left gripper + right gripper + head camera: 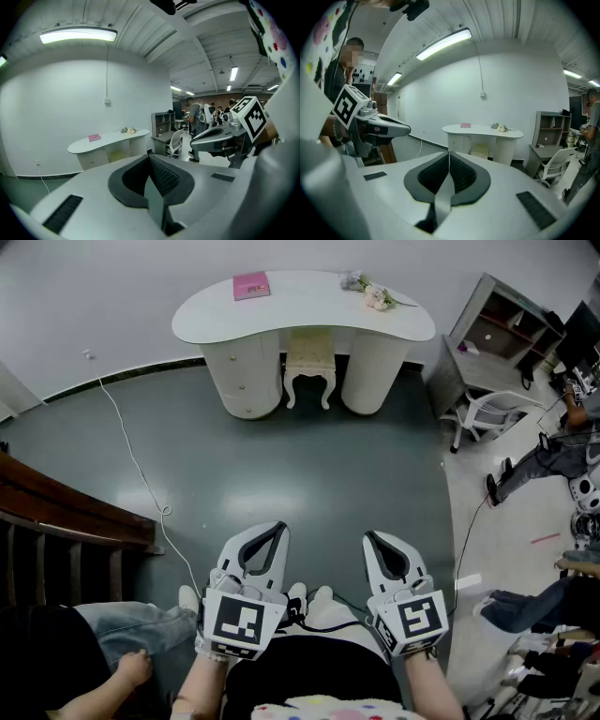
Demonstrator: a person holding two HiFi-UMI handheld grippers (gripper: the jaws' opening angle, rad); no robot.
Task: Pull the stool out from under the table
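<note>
The stool (308, 366), white-legged with a cream cushion, stands tucked in the knee gap of a white curved table (309, 320) at the far wall. Both grippers are held close to my body, far from it across the grey floor. My left gripper (278, 527) and right gripper (368, 538) are shut, with nothing between the jaws. In the left gripper view the table (108, 139) and the stool (116, 153) are small and distant past the left gripper (151, 157). The right gripper view shows the stool (479, 150) under the table (483, 131), beyond the right gripper (449, 153).
A pink book (251, 285) and a bunch of flowers (373, 294) lie on the table. A white cable (139, 472) trails over the floor on the left, near dark wooden furniture (66, 521). A grey shelf unit (506, 329), a white chair (487, 413) and people stand at the right.
</note>
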